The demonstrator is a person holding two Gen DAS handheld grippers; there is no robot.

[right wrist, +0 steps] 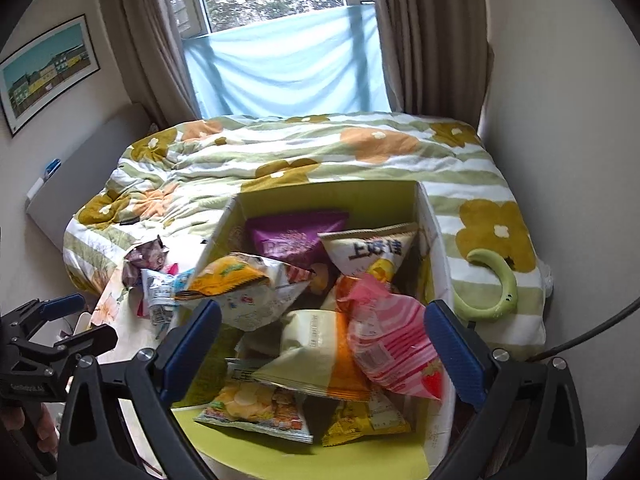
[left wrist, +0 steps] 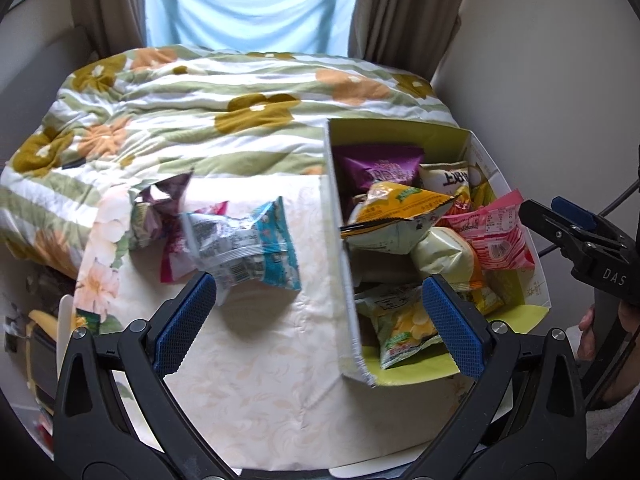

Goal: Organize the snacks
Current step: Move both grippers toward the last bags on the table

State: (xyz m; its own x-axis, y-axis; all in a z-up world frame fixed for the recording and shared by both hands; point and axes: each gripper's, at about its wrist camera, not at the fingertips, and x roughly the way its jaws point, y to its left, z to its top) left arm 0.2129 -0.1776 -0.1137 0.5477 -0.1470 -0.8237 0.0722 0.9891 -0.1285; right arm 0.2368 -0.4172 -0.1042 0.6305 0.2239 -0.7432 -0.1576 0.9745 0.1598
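Note:
A cardboard box point(left wrist: 335, 216) with a green inside stands on the table and holds several snack bags, among them a purple one point(left wrist: 378, 168), a yellow one point(left wrist: 394, 216) and a pink one point(left wrist: 500, 236). Left of the box lie a blue and silver bag point(left wrist: 244, 248), a pink bag point(left wrist: 172, 260) and a purple bag point(left wrist: 160, 200). My left gripper point(left wrist: 316, 316) is open and empty, above the table just before the blue bag and the box wall. My right gripper point(right wrist: 322, 344) is open and empty above the box point(right wrist: 434, 240), over the pink striped bag point(right wrist: 394, 344).
The table carries a cream floral cloth point(left wrist: 248, 380). Behind it is a bed with a flowered quilt point(left wrist: 200, 112), and a green curved item point(right wrist: 500, 284) lies on the quilt right of the box. Curtains and a window stand at the back.

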